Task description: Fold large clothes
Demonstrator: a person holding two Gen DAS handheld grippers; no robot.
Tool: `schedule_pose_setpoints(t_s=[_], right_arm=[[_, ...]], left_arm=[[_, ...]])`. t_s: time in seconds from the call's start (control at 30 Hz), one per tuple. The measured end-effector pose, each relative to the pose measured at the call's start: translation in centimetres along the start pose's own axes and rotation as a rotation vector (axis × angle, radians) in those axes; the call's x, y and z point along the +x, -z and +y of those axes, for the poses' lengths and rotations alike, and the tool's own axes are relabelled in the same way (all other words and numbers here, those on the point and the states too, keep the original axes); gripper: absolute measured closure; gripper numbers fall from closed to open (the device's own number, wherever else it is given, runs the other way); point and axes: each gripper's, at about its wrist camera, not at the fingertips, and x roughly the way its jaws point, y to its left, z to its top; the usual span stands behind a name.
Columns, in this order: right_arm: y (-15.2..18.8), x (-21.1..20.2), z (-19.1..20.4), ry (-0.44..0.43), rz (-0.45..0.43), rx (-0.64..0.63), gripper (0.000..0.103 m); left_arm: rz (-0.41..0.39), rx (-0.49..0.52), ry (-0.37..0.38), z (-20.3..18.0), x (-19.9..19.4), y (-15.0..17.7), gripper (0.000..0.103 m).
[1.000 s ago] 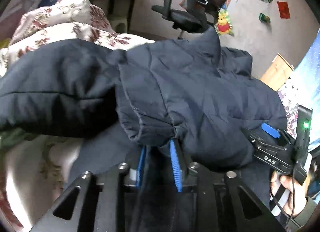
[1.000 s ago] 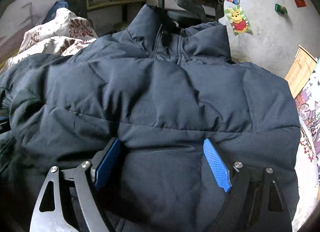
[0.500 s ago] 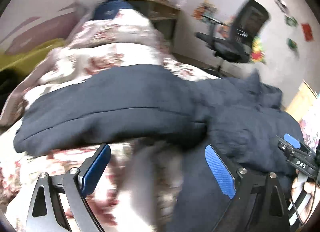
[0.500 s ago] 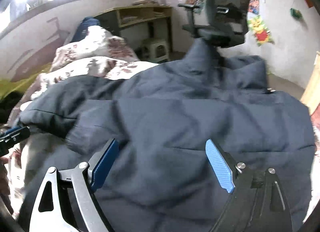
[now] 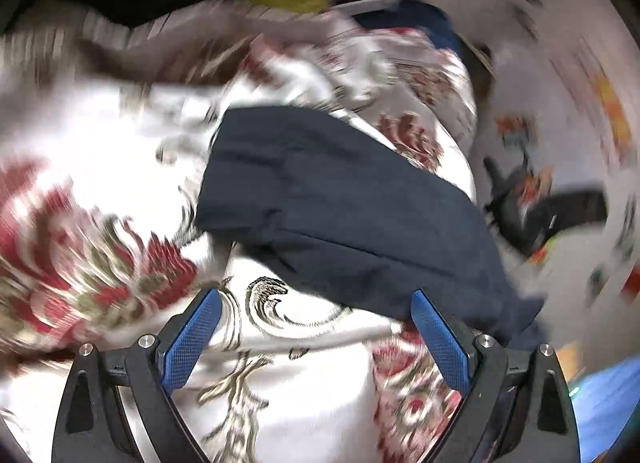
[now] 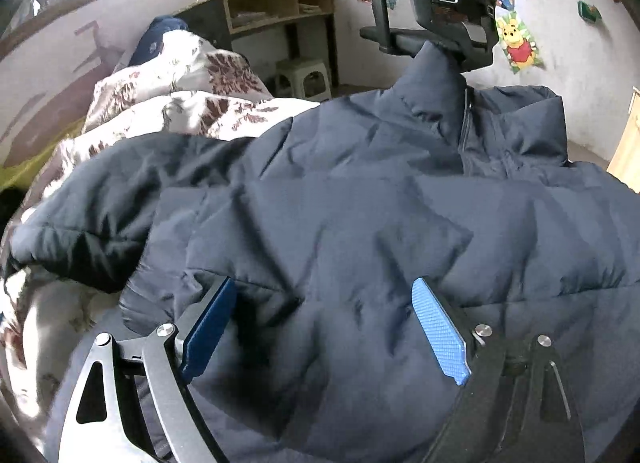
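Both claws open, left claw [image 5: 316, 327] beside jacket sleeve [image 5: 340, 199], right claw [image 6: 324, 327] over jacket [image 6: 380, 203]

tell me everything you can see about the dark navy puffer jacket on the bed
The dark navy puffer jacket is padded and quilted, with stitched seams, a matte woven shell and a stand-up collar with a zip down its middle. It lies spread out and rumpled on the floral red-and-white quilt, collar towards the black mesh office chair. One sleeve stretches flat across the quilt. The right gripper hangs open over the body; whether it touches is unclear. The left gripper is open, holding nothing, near the sleeve.
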Motion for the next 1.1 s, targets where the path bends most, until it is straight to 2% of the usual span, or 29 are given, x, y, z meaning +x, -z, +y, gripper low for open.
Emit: schedule_pose_setpoints(t_s=[0.1,0.27,0.33,0.37,0.4,0.43,0.53,0.7,0.8,0.87,0.93,1.1], right_arm=[[0.8,0.4,0.6,0.032,-0.013,-0.051,0.013],[1.4,1.1,1.6,0.112,-0.021,-0.123,0.009],[1.6,1.3,1.9,0.133,-0.026,-0.133,0.008],[1.5,1.3,1.9,0.136,-0.027,-0.135,0.008],[1.6,1.2,1.9,0.138,-0.028,-0.136,0.008],[1.5,1.1,1.9,0.135,-0.030,-0.135,0.008],[1.4,-0.2,1.5,0.102,-0.054,-0.117,0.008],[1.7,-3.0,0.0,0.041,-0.107,-0.064,0.008],[1.6,-4.9,-1.1,0.017,-0.125,-0.049,0.008],[1.6,-6.4,-2.1,0.003,-0.144,-0.038,0.008],[1.6,-7.7,-3.0,-0.013,-0.154,-0.025,0.008],[1.9,-9.2,-4.3,-0.026,-0.165,-0.007,0.008]], left_arm=[[0.002,-0.128,0.047,1.0,1.8,-0.1,0.007],[-0.050,-0.231,0.065,1.2,2.3,-0.4,0.012],[-0.074,-0.212,0.029,0.6,2.1,-0.5,0.038],[-0.090,-0.192,-0.004,0.1,1.9,-0.5,0.043],[-0.107,-0.175,-0.032,0.1,1.4,-0.9,0.054],[-0.127,-0.160,-0.055,-0.1,1.1,-1.0,0.062],[-0.217,-0.093,-0.101,-1.1,-0.5,-1.1,0.077],[-0.380,0.106,-0.148,-5.7,-4.2,-0.5,0.081],[-0.452,0.214,-0.164,-8.9,-6.3,0.1,0.081],[-0.467,0.268,-0.196,-10.4,-7.0,0.5,0.081],[-0.466,0.276,-0.223,-11.2,-7.4,0.7,0.081],[-0.442,0.240,-0.228,-11.2,-7.9,1.5,0.081]])
